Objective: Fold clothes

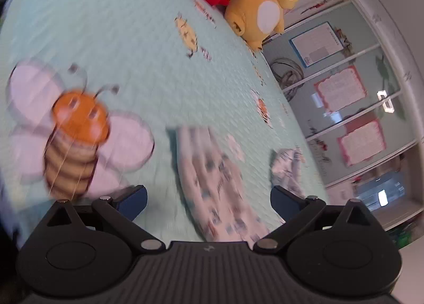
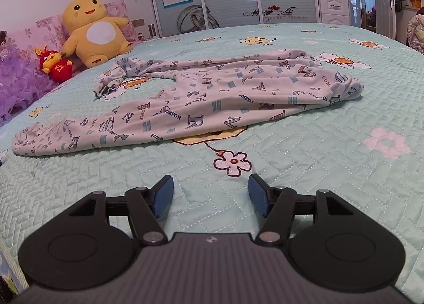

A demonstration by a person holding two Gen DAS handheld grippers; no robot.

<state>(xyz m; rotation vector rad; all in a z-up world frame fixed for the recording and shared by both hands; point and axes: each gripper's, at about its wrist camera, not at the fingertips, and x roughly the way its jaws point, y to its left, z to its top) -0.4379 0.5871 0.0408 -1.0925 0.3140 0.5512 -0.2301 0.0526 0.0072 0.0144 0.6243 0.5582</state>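
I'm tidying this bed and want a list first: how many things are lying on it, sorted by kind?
Clothes: 1, the letter-print pyjama trousers
Soft toys: 2, the big yellow plush and the small red plush
Purple frilly item at the bed's edge: 1, too cropped to name
Total: 4

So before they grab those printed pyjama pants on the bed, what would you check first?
1. Left tool open and empty: ok, its jaws stand wide with nothing pinched.
2. Right tool open and empty: ok, only bedspread shows between its pads.
3. Pants lying flat for folding: not ok, they are bunched and wrinkled.
4. Both leg ends in sight: ok in the right wrist view.
5. Plush toys clear of the pants: ok, they sit apart by the headboard.
6. Left wrist view sharp enough to aim: not ok, it is blurred.
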